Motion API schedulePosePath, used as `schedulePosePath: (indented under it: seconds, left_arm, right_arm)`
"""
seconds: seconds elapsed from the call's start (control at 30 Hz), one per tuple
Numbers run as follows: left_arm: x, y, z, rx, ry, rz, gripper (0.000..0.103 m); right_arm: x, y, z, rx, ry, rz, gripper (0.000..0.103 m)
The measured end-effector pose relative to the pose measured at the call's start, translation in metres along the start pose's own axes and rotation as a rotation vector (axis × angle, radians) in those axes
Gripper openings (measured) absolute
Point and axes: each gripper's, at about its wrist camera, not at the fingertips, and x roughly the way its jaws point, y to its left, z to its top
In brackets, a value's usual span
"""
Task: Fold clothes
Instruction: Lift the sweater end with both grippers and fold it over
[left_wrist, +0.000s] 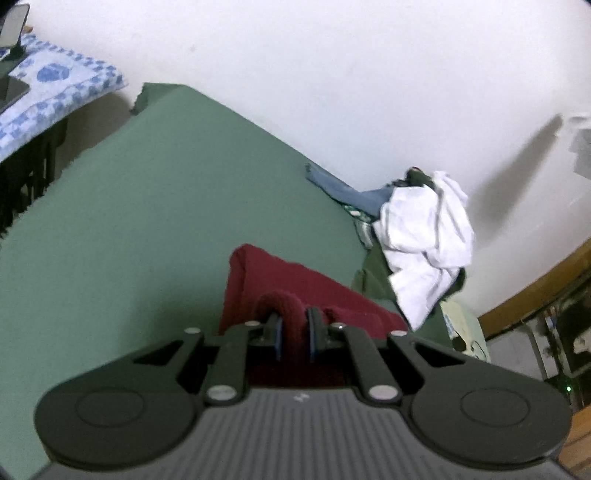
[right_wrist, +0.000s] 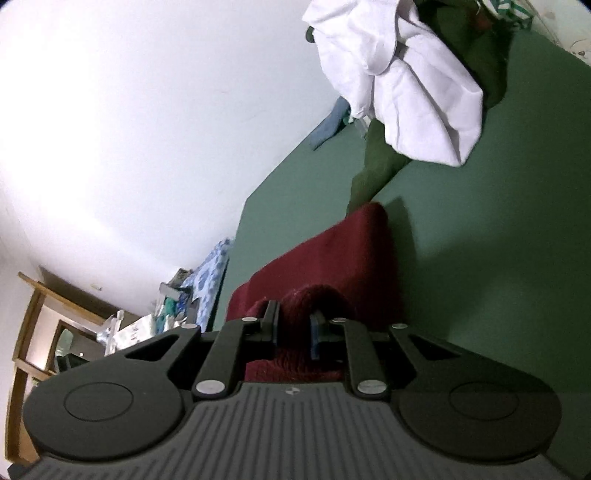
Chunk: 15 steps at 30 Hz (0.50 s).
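Observation:
A dark red knitted garment (left_wrist: 295, 288) hangs over the green bed sheet (left_wrist: 147, 206), stretched between both grippers. My left gripper (left_wrist: 294, 328) is shut on a bunched edge of it, the fabric pinched between its blue pads. In the right wrist view the same red garment (right_wrist: 351, 251) runs ahead of my right gripper (right_wrist: 293, 332), which is shut on another thick fold of it. The green sheet (right_wrist: 498, 258) lies below.
A heap of clothes lies at the bed's far side by the white wall: a crumpled white garment (left_wrist: 428, 229), blue jeans (left_wrist: 354, 192) and a dark green piece (right_wrist: 376, 162). A blue-patterned cloth (left_wrist: 55, 85) covers a table beyond the bed's corner.

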Motion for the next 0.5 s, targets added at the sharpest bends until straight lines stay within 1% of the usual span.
schedulePosePath:
  seconds: [0.17,0.23,0.37,0.5]
  left_arm:
    - [0.031,0.004,0.009,-0.017,0.019,0.037,0.007]
    - [0.037,0.007,0.009,-0.023,0.028,0.041,0.007]
    - [0.046,0.013,0.01,-0.042,0.041,0.041,0.008]
    - [0.052,0.018,0.012,-0.059,0.055,0.037,0.008]
  right_arm:
    - [0.023,-0.01,0.012,0.007,-0.005,-0.048,0.017]
    - [0.03,-0.014,0.015,0.019,-0.005,-0.062,0.017]
    - [0.037,-0.018,0.018,0.028,0.002,-0.064,0.017]
    - [0.043,-0.017,0.02,0.007,0.016,-0.071,0.017]
